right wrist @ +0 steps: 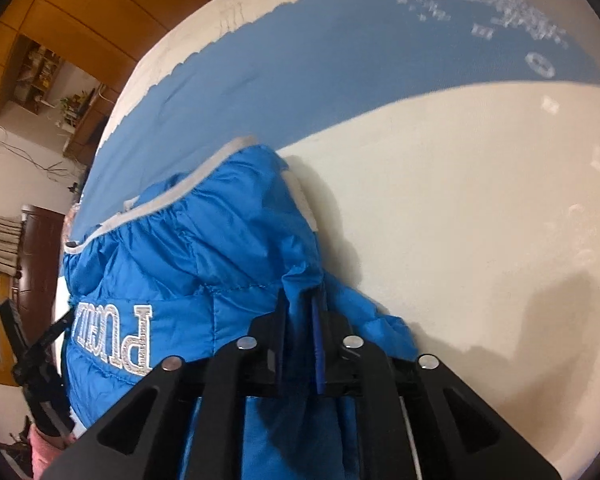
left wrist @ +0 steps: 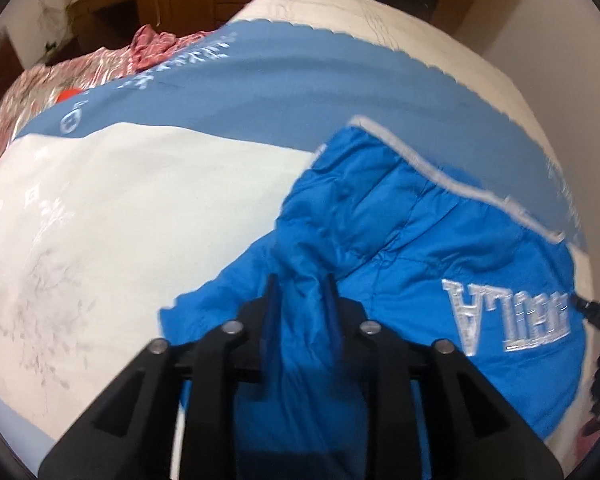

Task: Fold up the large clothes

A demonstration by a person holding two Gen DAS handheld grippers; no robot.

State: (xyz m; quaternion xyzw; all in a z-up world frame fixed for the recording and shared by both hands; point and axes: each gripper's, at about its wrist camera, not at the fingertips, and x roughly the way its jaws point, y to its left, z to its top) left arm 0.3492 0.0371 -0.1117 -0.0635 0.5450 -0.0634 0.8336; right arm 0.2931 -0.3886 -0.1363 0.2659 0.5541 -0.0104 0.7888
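Note:
A bright blue padded jacket [left wrist: 412, 240] with grey trim and white embroidered lettering lies bunched on a bed. My left gripper [left wrist: 302, 288] is shut on a fold of the jacket's left side. My right gripper [right wrist: 300, 300] is shut on a fold of the jacket [right wrist: 204, 248] at its right side. The other gripper shows as a black shape at the edge of each view: the right one in the left wrist view [left wrist: 598, 312], the left one in the right wrist view [right wrist: 32, 356].
The bed sheet is cream [left wrist: 148, 208] with a wide blue band [left wrist: 284, 92] across the far part; it also shows in the right wrist view [right wrist: 480, 208]. A pink patterned quilt [left wrist: 60, 80] is heaped at the far left. Wooden cabinets [right wrist: 76, 4] stand behind.

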